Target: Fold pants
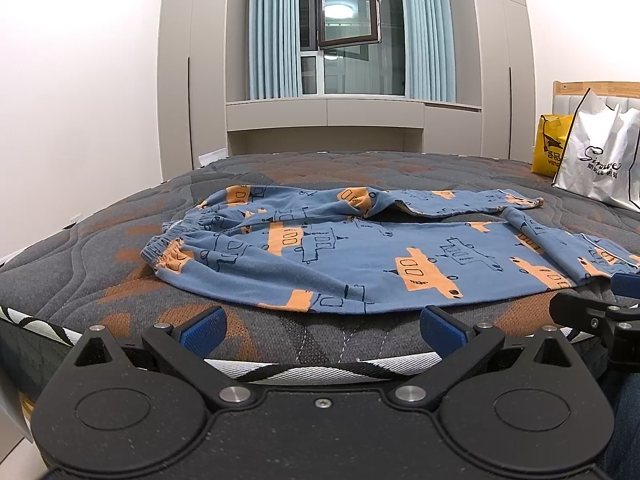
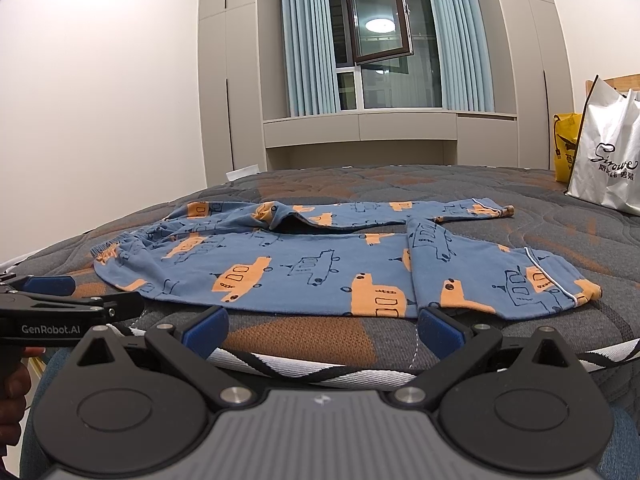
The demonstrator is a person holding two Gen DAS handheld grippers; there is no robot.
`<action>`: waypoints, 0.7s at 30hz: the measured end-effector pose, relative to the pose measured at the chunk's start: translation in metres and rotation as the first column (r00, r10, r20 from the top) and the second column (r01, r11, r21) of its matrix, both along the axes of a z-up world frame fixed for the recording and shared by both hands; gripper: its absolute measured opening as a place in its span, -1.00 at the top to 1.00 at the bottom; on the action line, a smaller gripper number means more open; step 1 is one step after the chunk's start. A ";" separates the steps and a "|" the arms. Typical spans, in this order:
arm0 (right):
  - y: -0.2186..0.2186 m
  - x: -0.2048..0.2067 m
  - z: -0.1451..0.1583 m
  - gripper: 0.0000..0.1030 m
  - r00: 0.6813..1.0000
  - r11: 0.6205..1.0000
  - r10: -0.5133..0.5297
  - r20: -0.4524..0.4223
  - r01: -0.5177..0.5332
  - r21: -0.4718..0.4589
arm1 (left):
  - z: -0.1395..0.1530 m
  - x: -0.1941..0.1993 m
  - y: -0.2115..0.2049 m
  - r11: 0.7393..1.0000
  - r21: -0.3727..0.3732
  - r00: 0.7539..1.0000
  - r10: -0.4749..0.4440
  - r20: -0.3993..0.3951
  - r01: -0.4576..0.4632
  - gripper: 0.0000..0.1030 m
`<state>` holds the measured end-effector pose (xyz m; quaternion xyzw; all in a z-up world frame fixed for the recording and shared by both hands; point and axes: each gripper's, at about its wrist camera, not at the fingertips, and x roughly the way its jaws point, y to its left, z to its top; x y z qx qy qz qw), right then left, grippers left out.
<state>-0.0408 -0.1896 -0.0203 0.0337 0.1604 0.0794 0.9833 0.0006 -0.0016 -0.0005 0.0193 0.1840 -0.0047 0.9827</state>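
Observation:
Blue pants [image 1: 340, 256] with orange car prints lie flat on the mattress [image 1: 120, 248], waistband to the left, both legs running right; the near leg's cuff end is folded back. They also show in the right wrist view [image 2: 320, 268]. My left gripper [image 1: 322, 326] is open and empty, just short of the pants' near edge. My right gripper [image 2: 322, 326] is open and empty, its right finger close to the folded cuff end [image 2: 500, 280]. The left gripper shows at the left edge of the right wrist view [image 2: 60, 296].
The mattress [image 2: 520, 200] is grey and orange quilted, with its near edge under the grippers. A white shopping bag [image 1: 600, 156] and a yellow bag [image 1: 550, 144] stand at the far right. Wardrobes, curtains and an open window [image 1: 348, 8] lie behind the bed.

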 end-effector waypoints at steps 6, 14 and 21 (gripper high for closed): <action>0.001 0.000 0.000 -1.00 1.000 1.000 0.000 0.000 0.000 -0.001 | 0.000 0.000 0.000 1.000 0.000 1.000 0.000 0.000 0.000 -0.99; 0.001 0.001 0.000 -1.00 1.000 1.000 -0.001 -0.001 0.001 -0.001 | 0.000 0.000 0.000 1.000 0.000 1.000 0.000 0.001 0.000 -0.99; 0.001 0.000 0.001 -1.00 1.000 1.000 -0.002 0.001 0.002 -0.002 | 0.001 -0.001 -0.001 1.000 -0.002 1.000 -0.009 0.001 0.009 -0.99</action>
